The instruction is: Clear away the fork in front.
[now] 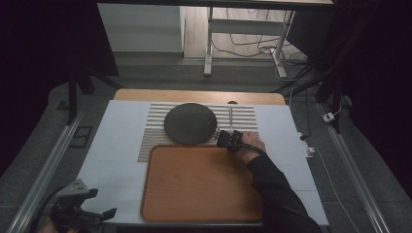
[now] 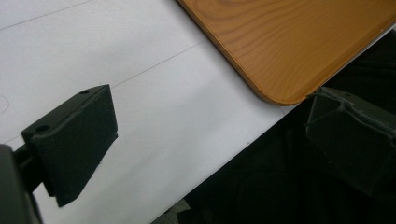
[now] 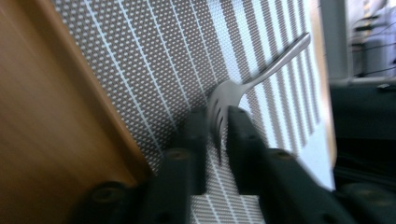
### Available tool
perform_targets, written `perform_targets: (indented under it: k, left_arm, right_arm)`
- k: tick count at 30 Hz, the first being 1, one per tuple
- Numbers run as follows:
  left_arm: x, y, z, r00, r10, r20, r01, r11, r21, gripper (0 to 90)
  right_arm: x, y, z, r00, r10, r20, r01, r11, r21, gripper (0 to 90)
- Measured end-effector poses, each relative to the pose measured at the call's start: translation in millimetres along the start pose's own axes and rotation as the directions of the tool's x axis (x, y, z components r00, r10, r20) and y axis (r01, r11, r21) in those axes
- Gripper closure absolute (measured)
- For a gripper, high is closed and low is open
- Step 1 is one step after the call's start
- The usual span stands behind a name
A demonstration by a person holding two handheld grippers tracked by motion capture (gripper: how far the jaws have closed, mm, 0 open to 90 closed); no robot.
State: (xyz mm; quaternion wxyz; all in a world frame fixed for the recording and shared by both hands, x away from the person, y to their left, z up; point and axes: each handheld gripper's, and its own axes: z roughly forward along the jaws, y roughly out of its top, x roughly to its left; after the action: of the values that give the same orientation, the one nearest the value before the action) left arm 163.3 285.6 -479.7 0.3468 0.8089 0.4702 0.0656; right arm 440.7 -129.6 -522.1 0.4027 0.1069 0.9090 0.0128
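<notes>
A silver fork lies on the striped placemat, its handle pointing to the far edge of the table. My right gripper is shut on the fork's tines; in the high view it sits just past the far right corner of the wooden tray. A dark round plate rests on the placemat, left of the fork. My left gripper hovers at the table's near left corner, and its jaws stand wide open with nothing between them.
The tray's near left corner reaches almost to the table's front edge. White covering spreads around the placemat and tray. Beyond the table stand a desk frame and loose cables on the floor.
</notes>
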Motion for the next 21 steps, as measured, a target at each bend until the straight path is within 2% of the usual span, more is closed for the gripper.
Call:
perform_targets:
  k: [2, 3, 6, 12, 16, 17, 18, 21]
  left_arm:
    - [-0.4, 0.1, 0.2, 1.0, 0.005, -0.001, -0.005, 1.0, 0.003, 1.6]
    - [-0.5, 0.2, 0.4, 1.0, 0.006, -0.001, -0.006, 1.0, 0.003, 1.7]
    - [-0.8, 0.3, 0.4, 1.0, 0.009, -0.002, -0.009, 0.9999, 0.005, 1.7]
    - [-0.5, 0.1, 0.3, 1.0, 0.007, 0.0, -0.007, 1.0, 0.002, 1.7]
    - [-0.5, 0.2, 0.1, 1.0, 0.007, -0.001, -0.007, 1.0, 0.003, 1.7]
    - [-0.5, 0.2, 0.0, 1.0, 0.006, -0.001, -0.006, 1.0, 0.002, 1.7]
    - [-0.5, 0.2, 0.0, 1.0, 0.006, -0.001, -0.006, 1.0, 0.002, 1.7]
    - [-0.6, 0.2, -0.1, 1.0, 0.007, 0.0, -0.007, 1.0, 0.001, 1.6]
  right_arm:
    - [0.1, -0.6, -2.6, 0.9998, -0.003, 0.019, 0.003, 1.0, -0.014, 88.7]
    - [-1.7, -1.3, -3.9, 1.0, 0.002, -0.008, -0.002, 1.0, -0.025, 88.8]
    - [-3.2, -3.3, -8.5, 1.0, 0.002, 0.001, -0.002, 0.999, -0.038, 89.0]
    - [-8.1, -8.6, -22.5, 0.9995, 0.028, -0.016, -0.029, 0.997, -0.069, 89.1]
    - [-10.7, -12.6, -36.2, 0.9963, 0.078, -0.034, -0.081, 0.993, -0.087, 89.1]
    - [-11.6, -15.3, -42.9, 0.9938, 0.103, -0.042, -0.107, 0.989, -0.101, 89.1]
    - [-11.6, -15.3, -42.9, 0.9938, 0.103, -0.042, -0.107, 0.989, -0.101, 89.1]
    - [-11.2, -19.9, -50.7, 0.9848, 0.156, -0.077, -0.165, 0.978, -0.13, 89.1]
